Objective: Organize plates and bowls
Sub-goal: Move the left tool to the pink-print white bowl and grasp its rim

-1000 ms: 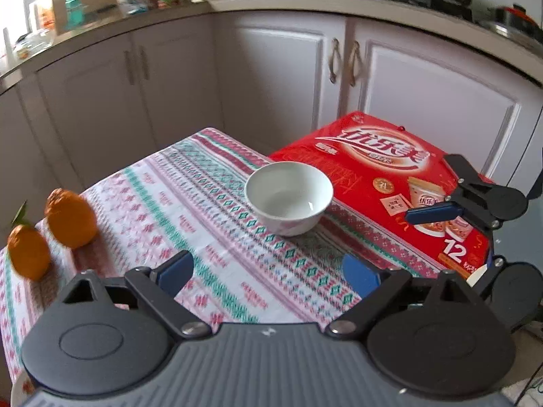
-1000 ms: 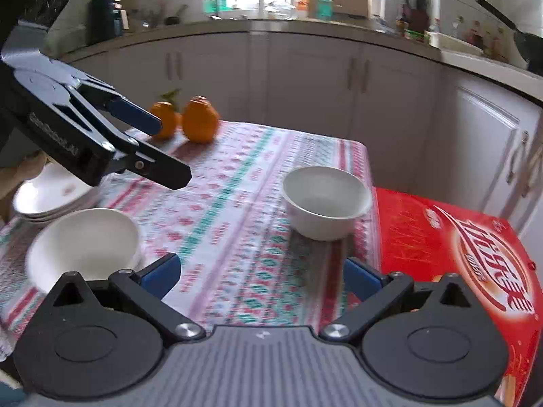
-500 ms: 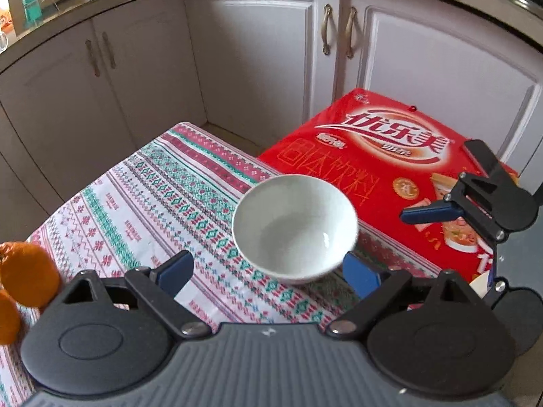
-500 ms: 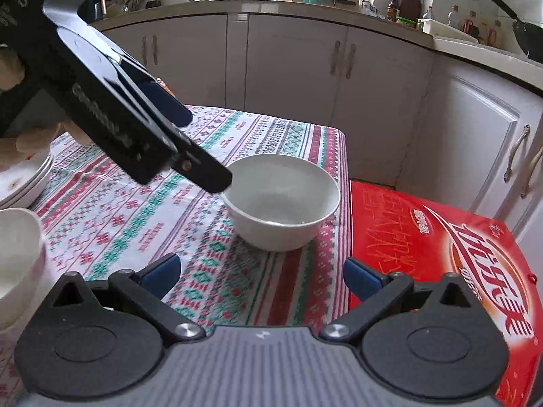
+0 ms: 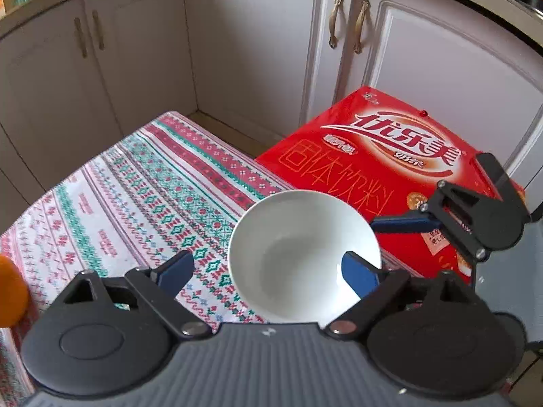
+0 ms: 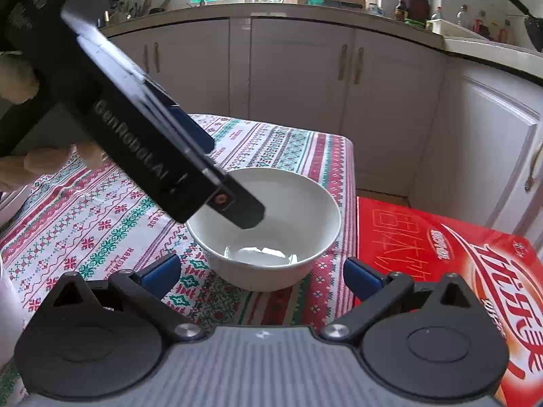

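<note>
A white bowl [image 5: 298, 254] stands empty near the corner of the patterned tablecloth [image 5: 135, 203]. My left gripper [image 5: 268, 271] is open and hangs over the bowl's near rim, its right finger above the inside and its left finger outside. In the right wrist view the same bowl [image 6: 271, 230] sits just ahead of my open right gripper [image 6: 261, 271], and the left gripper's finger [image 6: 237, 203] reaches down into it. The right gripper holds nothing.
A red drink carton [image 5: 390, 162] lies beside the table's edge, right of the bowl. An orange [image 5: 10, 291] sits at the far left. White cabinets [image 5: 254, 51] stand behind. The edge of another white dish [image 6: 6, 298] shows at the left of the right wrist view.
My left gripper has moved forward and down until it straddles the bowl's rim. My right gripper has closed in on the bowl from the other side. Both stay open.
</note>
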